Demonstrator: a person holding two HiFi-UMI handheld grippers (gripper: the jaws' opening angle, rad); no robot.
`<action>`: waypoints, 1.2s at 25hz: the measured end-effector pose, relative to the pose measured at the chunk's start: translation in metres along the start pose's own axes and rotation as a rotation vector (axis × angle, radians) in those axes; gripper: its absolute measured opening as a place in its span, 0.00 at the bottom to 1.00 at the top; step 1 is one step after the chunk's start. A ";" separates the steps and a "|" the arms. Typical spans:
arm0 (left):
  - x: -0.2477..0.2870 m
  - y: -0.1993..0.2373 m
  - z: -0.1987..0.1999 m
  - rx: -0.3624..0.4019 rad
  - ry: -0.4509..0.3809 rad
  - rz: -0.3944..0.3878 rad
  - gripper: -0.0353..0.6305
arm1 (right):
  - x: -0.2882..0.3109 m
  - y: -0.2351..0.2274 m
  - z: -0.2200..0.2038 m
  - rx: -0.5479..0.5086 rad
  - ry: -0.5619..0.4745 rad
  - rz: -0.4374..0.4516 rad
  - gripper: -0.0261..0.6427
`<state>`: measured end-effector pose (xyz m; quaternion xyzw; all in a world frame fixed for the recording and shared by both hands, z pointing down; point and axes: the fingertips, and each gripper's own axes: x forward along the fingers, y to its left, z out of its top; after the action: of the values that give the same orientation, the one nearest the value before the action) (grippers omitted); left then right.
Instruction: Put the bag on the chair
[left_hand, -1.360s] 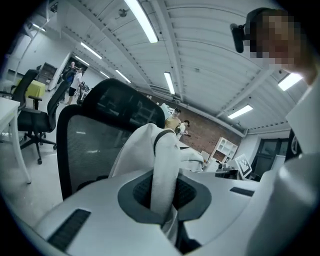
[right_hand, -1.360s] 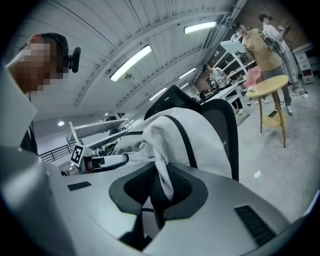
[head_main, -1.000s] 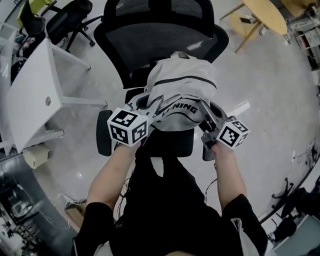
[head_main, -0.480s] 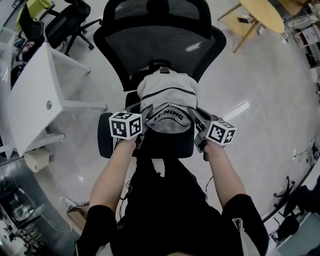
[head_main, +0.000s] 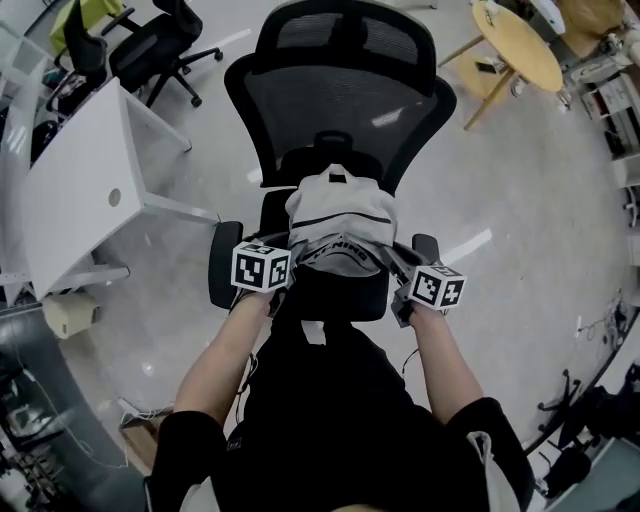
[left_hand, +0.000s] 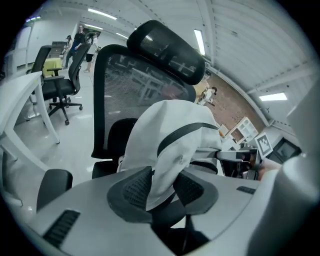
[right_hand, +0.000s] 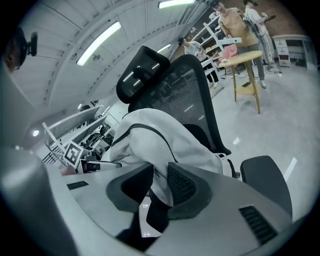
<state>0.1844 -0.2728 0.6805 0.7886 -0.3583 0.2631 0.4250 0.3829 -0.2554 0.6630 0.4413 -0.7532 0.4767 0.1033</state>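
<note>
The white bag (head_main: 340, 215) with a black stripe stands upright on the seat of the black mesh office chair (head_main: 340, 90), leaning toward the backrest. My left gripper (head_main: 290, 252) is at the bag's left lower edge. Its jaws are opening, and a fold of the bag (left_hand: 175, 145) still hangs loosely between its pads (left_hand: 137, 187). At the bag's right side, my right gripper (head_main: 396, 258) stays shut on a fold of the bag (right_hand: 155, 140), which is pinched between its pads (right_hand: 181, 186). The chair's armrests (head_main: 224, 275) flank both grippers.
A white desk (head_main: 80, 190) stands to the left, with other office chairs (head_main: 150, 50) behind it. At the upper right is a round wooden table (head_main: 520, 40). People stand in the background (right_hand: 235, 25). A cardboard box (head_main: 140, 430) lies on the floor at the lower left.
Both grippers have brought the bag down and forward from above the seat onto it. The bag now sits against the backrest. The left gripper's jaws have spread apart.
</note>
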 end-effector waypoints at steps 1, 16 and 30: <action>-0.005 -0.001 -0.008 -0.002 0.012 -0.003 0.26 | -0.005 0.002 -0.005 0.012 -0.002 -0.016 0.20; -0.096 -0.010 -0.017 0.036 -0.111 -0.005 0.24 | -0.066 0.066 0.024 -0.088 -0.163 0.026 0.17; -0.176 -0.033 0.025 0.144 -0.334 -0.002 0.16 | -0.073 0.139 0.047 -0.152 -0.256 0.184 0.17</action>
<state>0.1064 -0.2210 0.5254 0.8501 -0.4030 0.1531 0.3023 0.3319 -0.2303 0.5095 0.4184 -0.8314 0.3655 -0.0046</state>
